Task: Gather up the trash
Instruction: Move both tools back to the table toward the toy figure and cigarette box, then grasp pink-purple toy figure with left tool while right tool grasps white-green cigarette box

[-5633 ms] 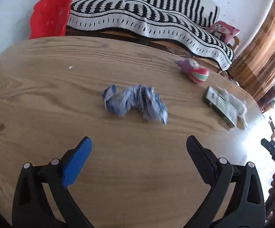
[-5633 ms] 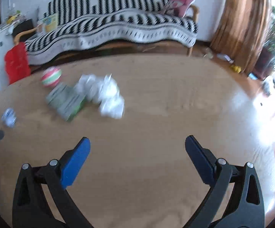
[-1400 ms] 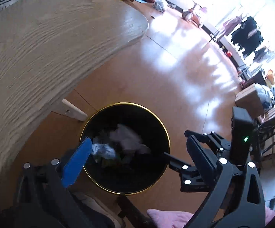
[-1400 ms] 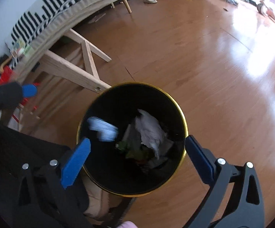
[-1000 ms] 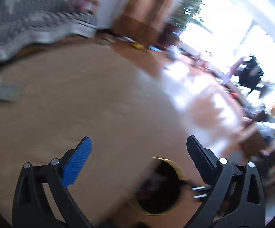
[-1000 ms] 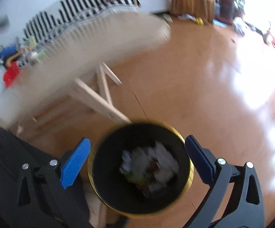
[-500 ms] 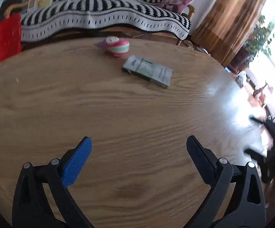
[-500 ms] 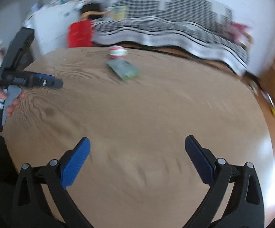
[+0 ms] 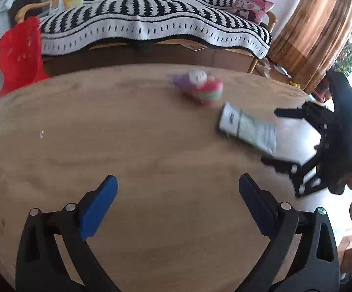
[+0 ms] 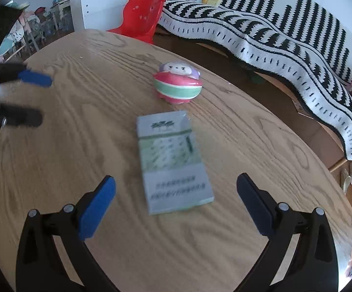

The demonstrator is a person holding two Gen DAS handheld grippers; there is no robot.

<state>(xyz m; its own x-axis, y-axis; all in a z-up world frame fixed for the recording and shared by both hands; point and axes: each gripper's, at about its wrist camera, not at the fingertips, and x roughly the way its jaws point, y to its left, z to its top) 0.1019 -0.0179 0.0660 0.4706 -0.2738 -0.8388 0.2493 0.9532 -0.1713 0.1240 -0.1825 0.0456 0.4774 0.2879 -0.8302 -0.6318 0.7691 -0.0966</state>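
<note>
A flat green-and-white packet lies on the round wooden table, just ahead of my right gripper, which is open and empty above the table. The packet also shows in the left wrist view, at the right. My left gripper is open and empty over bare table. The right gripper appears in the left wrist view, open beside the packet. The left gripper appears at the left edge of the right wrist view, open.
A red, green and white toy figure stands beyond the packet, also in the left wrist view. Behind the table are a sofa with a black-and-white striped blanket, a red plastic chair and brown curtains.
Both grippers left the black bin on the floor and swung back over the table. The crumpled papers seen earlier are off the table. The right gripper has come up close to the packet.
</note>
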